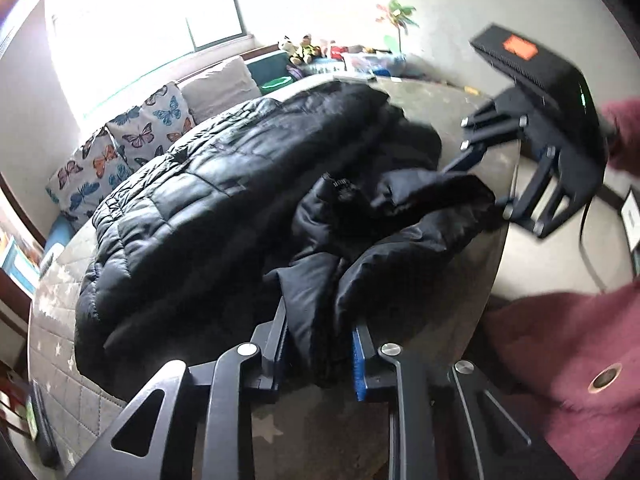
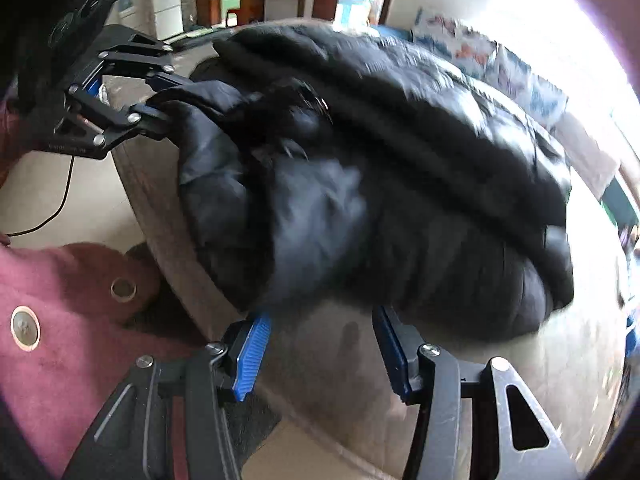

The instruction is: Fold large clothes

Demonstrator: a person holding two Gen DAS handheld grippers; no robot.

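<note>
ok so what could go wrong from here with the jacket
1. The left gripper's jaws pinch only a narrow fold of the puffy black jacket; the slick fabric may slip out when pulled.
2. The right gripper's jaws stand apart with only the jacket's edge at their tips, so closing now might catch little.
3. The bunched end lies at the table's edge and could slide off.

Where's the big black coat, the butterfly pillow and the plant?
black puffer coat (image 1: 208,184): left wrist view, quilted back.
butterfly pillow (image 1: 158,126): left wrist view, printed front.
plant (image 1: 398,16): left wrist view, green leaves.
</note>
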